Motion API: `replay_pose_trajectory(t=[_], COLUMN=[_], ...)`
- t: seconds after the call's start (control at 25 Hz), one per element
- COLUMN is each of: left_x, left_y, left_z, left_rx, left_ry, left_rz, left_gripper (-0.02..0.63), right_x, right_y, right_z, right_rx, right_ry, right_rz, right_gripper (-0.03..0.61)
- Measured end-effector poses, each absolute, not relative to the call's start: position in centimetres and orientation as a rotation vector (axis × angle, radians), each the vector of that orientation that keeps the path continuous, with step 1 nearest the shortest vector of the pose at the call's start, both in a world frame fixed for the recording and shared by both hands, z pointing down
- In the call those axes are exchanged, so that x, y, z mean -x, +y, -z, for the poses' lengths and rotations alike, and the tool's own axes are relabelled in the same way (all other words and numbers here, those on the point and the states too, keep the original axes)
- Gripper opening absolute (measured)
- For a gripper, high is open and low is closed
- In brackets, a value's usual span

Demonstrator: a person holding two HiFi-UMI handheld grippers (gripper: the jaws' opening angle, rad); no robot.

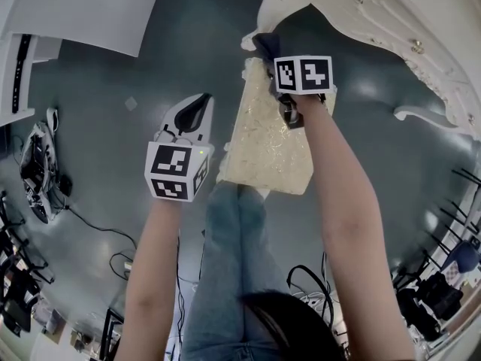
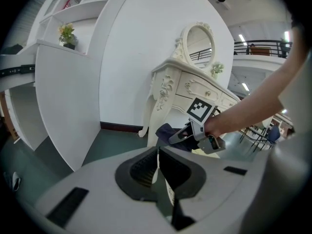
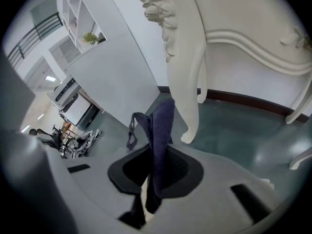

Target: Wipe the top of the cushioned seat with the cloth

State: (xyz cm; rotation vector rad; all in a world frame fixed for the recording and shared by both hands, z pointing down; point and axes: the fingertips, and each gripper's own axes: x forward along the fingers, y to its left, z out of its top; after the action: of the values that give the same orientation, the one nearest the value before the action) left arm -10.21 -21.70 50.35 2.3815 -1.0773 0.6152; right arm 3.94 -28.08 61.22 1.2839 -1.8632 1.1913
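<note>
The cream cushioned seat (image 1: 270,138) lies below me, in the middle of the head view. My right gripper (image 1: 274,57) hovers over its far end, shut on a dark blue cloth (image 1: 264,45). In the right gripper view the cloth (image 3: 161,130) stands up out of that gripper's (image 3: 153,179) jaws and hangs over. The left gripper view shows the right gripper (image 2: 178,136) with the cloth (image 2: 168,130) bunched at its tip. My left gripper (image 1: 197,105) floats over the floor left of the seat. It (image 2: 158,172) is shut with nothing in it.
A white carved dressing table (image 1: 361,13) with an oval mirror (image 2: 199,45) stands just past the seat, one leg (image 3: 187,82) close to the cloth. A white curved wall panel (image 1: 83,6) is at the far left. Cables and gear (image 1: 37,171) lie on the floor at left.
</note>
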Motion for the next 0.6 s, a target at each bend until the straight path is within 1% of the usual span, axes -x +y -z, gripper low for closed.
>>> replay_pose_trajectory(t=[0.36, 0.6], left_x=[12.5, 12.6], left_y=[-21.6, -21.5], left_z=[-50.8, -50.8], left_rx=[-2.344, -2.344], left_ry=[-1.105, -1.101], left_rz=[-0.615, -0.624], left_gripper=[0.011, 0.011], right_x=[-0.6, -1.5], right_y=[-28.9, -29.8], right_z=[-61.4, -59.1], right_rx=[-1.237, -1.368], right_ry=[-1.897, -2.052], right_rz=[-1.193, -1.428], right_gripper=[0.032, 0.032])
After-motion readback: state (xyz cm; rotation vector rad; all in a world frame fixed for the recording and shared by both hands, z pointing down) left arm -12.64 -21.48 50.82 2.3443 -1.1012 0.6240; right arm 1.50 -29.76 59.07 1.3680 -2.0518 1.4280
